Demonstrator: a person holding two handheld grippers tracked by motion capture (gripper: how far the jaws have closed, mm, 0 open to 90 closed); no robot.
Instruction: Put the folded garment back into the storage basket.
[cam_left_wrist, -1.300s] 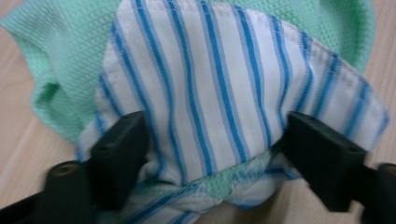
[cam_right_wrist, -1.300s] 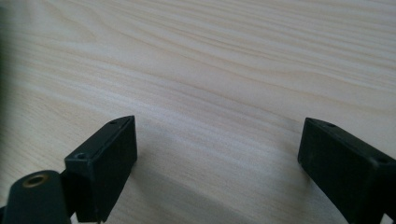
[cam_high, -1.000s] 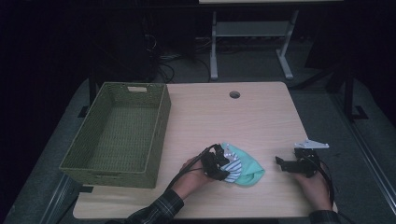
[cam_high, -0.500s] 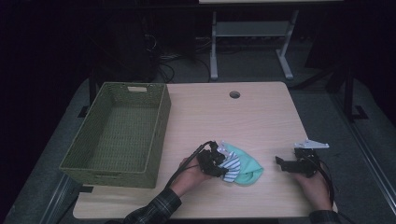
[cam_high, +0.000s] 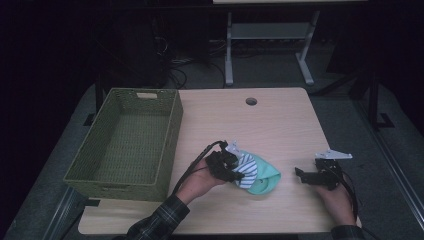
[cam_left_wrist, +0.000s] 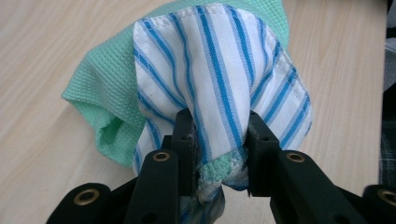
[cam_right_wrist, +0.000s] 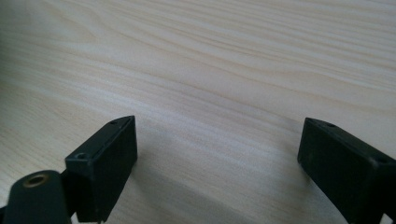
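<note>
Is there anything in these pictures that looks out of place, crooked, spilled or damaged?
Nothing looks damaged or spilled. The only untidy thing is the cloth bundle: a striped cloth and a green cloth crumpled together, pinched in the left gripper. The wicker basket sits square on the table. The right gripper is open over bare wood.

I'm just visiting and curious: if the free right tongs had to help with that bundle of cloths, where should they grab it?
Probably the green cloth at its rounded far end, coming from the right. The left tongs already pinch the striped cloth at the near end, so that side is taken. The right tongs stand open over bare table, facing the loose green fold.
</note>
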